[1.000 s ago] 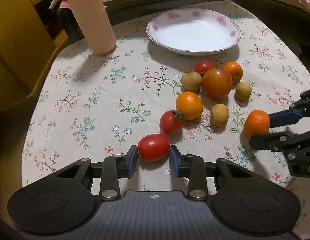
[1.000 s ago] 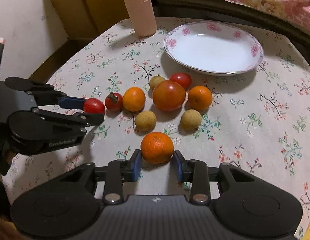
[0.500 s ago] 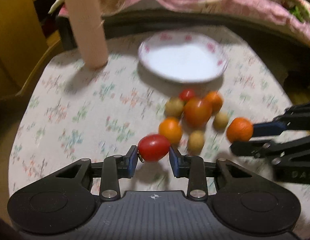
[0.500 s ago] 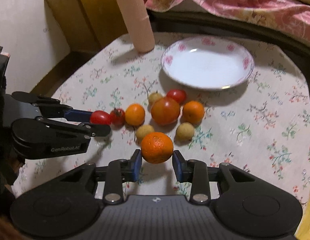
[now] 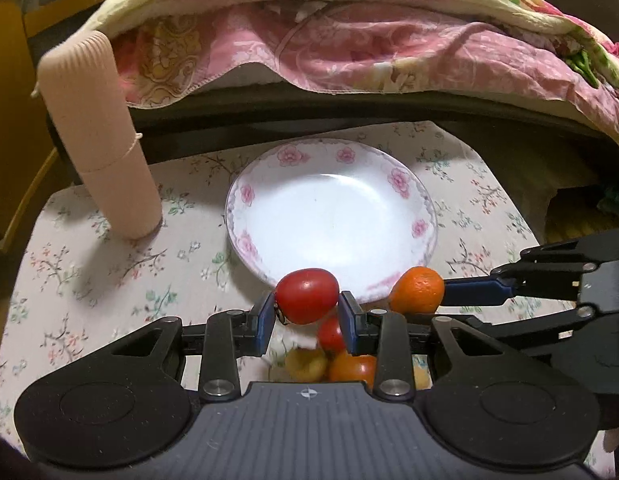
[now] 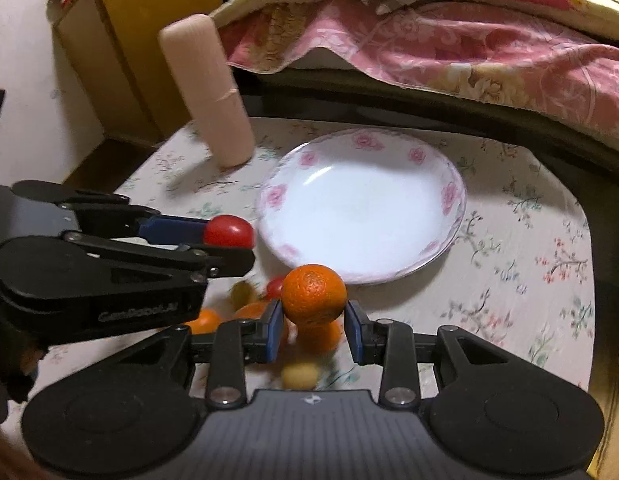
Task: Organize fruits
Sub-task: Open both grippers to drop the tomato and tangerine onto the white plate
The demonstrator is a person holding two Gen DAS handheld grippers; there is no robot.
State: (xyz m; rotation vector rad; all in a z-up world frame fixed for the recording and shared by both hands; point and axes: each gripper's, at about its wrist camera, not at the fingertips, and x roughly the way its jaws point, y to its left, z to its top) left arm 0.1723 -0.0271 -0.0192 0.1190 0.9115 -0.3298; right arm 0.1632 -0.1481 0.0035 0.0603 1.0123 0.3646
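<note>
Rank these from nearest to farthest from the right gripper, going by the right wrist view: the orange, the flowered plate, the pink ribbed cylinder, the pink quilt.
1. The orange, held between the right gripper's pads.
2. The flowered plate, just ahead, nothing on it.
3. The pink ribbed cylinder, standing ahead on the left, beyond the plate's left rim.
4. The pink quilt, across the back.

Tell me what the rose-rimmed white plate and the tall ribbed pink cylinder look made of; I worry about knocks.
The rose-rimmed white plate looks like glazed ceramic: its bowl is smooth and glossy, with printed flowers on the rim. The tall ribbed pink cylinder looks matte, probably plastic or silicone; fine vertical ridges and no glare, so I cannot be sure.
</note>
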